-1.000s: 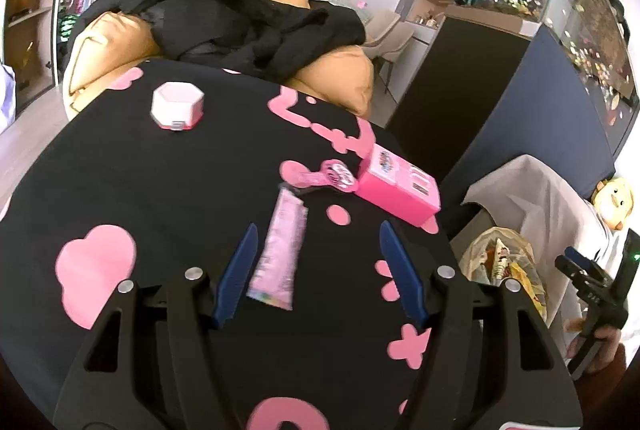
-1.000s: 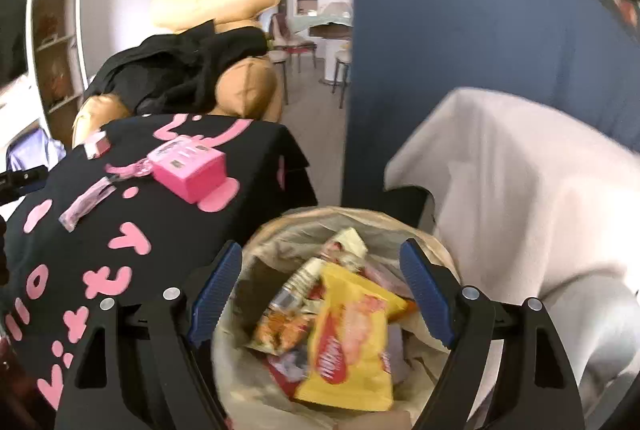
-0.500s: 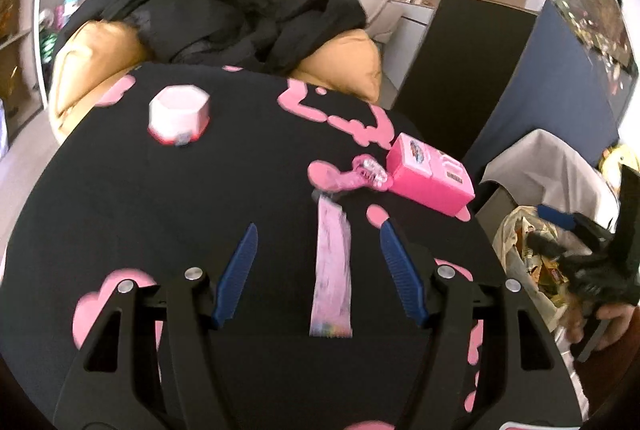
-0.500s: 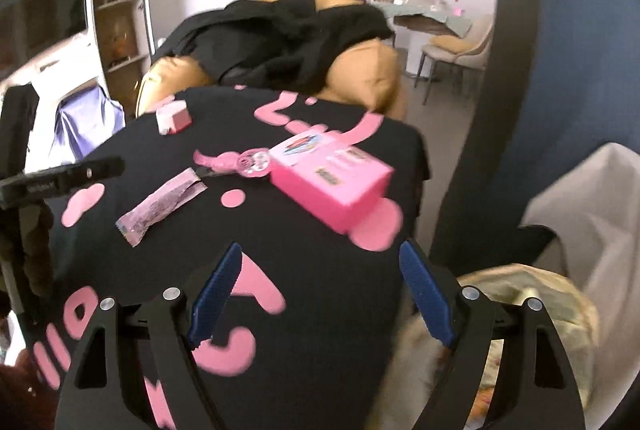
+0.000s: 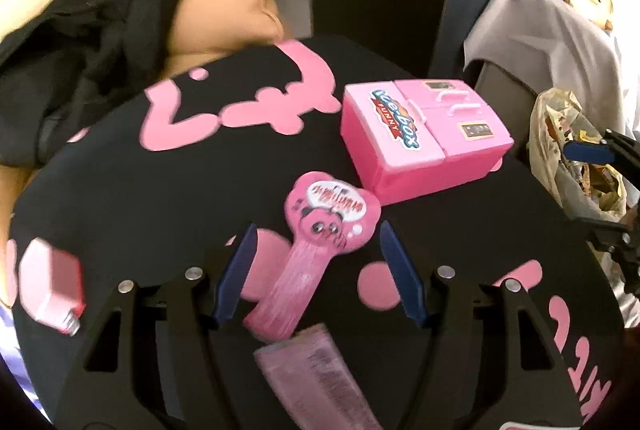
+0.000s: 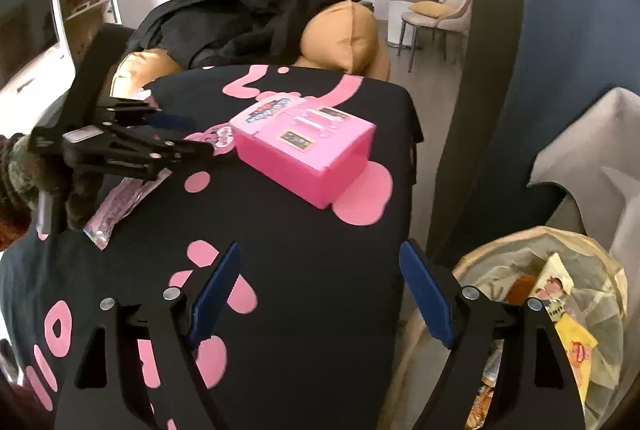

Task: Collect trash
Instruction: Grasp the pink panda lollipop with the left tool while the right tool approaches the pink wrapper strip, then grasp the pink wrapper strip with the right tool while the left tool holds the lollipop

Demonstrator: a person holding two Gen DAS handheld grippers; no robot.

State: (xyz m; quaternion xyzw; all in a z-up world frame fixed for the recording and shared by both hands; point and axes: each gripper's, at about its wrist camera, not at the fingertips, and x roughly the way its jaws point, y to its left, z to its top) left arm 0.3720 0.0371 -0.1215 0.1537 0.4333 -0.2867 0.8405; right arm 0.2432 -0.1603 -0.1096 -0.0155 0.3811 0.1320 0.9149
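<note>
Left gripper open around a pink wrapper

Its jaws stand apart astride the bear-faced pink wrapper, low centre, on the black cloth. Right gripper gapes empty; trash bag lower right.

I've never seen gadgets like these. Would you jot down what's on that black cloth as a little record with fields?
Surface: black cloth with pink shapes
Left hand-held gripper: open, straddling a flat pink paddle-shaped wrapper with a cartoon face
Right hand-held gripper: open, empty, over the cloth
Other trash: pale pink strip wrapper, beneath the left hand-held gripper
Not trash: pink toy fridge box
Bin: bag-lined trash bin with snack packets, beside the table
</note>
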